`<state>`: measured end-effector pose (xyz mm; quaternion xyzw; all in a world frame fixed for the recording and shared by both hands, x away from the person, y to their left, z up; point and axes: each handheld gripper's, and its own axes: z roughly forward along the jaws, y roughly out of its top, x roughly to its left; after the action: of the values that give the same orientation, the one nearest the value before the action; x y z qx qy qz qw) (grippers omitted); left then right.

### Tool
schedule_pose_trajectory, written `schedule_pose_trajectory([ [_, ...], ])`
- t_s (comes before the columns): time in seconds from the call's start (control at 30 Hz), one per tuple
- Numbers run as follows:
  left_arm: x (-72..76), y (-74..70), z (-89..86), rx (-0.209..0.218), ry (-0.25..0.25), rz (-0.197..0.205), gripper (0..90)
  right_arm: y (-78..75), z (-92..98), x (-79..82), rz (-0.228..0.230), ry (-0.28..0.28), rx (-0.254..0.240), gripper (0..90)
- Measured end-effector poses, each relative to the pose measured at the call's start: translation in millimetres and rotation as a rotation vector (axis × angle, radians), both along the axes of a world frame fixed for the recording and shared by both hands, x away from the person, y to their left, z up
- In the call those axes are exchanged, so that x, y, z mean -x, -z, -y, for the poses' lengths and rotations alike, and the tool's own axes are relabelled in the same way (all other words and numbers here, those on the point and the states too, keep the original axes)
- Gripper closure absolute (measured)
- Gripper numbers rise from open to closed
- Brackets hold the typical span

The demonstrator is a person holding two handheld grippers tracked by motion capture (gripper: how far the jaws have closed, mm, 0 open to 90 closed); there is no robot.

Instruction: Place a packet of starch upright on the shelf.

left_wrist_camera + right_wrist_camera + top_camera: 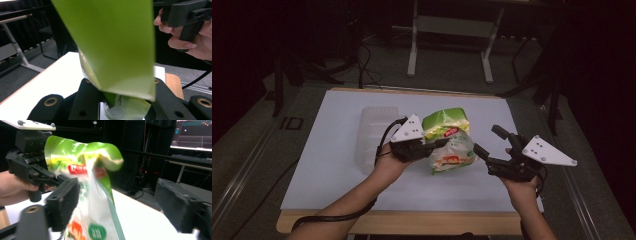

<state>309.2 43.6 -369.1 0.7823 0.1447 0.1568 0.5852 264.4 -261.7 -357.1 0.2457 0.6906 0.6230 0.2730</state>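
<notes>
Left claw [439, 144] pinches snack bag [451, 145]; right claw [484, 145] gapes beside it.

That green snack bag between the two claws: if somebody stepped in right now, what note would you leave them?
Left claw: shut on the green snack bag, holding it up over the white table.
Right claw: open, jaws apart beside the bag, not gripping it.
Clear plastic tray: on the table, left of the bag.
Done: bag lifted, in the left claw alone.
Left: probably setting the bag down, perhaps in the tray.
</notes>
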Motion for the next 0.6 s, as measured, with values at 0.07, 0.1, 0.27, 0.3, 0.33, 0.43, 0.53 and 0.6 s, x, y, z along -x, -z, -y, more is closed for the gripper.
schedule_pose_trajectory([
  [0.07, -2.7, -1.9, -8.6, 0.005, 0.009, 0.015, 75.4, 2.5, 4.7, -0.1, -0.005, 0.002, -0.011, 11.9],
  [0.1, -3.7, -3.1, -12.5, 0.005, 0.013, 0.021, 75.4, 4.1, 9.2, 0.2, -0.008, 0.015, -0.031, 11.9],
  [0.27, -7.7, -10.6, -33.6, -0.012, 0.033, 0.067, 75.4, 8.9, 19.7, -5.2, -0.028, 0.032, -0.09, 10.8],
  [0.3, -8.6, -11.7, -38.4, -0.014, 0.033, 0.073, 75.4, 11.2, 23.7, -8.1, -0.048, 0.035, -0.098, 10.8],
  [0.33, -9.6, -12.4, -42.0, -0.012, 0.033, 0.072, 75.4, 11.9, 24.5, -8.4, -0.047, 0.034, -0.088, 10.9],
  [0.43, -13.8, -14.1, -58.3, -0.009, 0.034, 0.078, 75.4, 15.3, 26.0, -8.9, -0.042, 0.024, -0.06, 13.3],
  [0.53, -19.9, -14.2, -77.5, -0.019, 0.037, 0.083, 75.3, 19.1, 26.7, -12.3, -0.067, 0.005, -0.046, 13.9],
  [0.6, -22.2, -14.0, -83.4, -0.025, 0.035, 0.081, 75.3, 22.6, 27.8, -14.9, -0.068, 0.015, -0.025, 13.9],
])
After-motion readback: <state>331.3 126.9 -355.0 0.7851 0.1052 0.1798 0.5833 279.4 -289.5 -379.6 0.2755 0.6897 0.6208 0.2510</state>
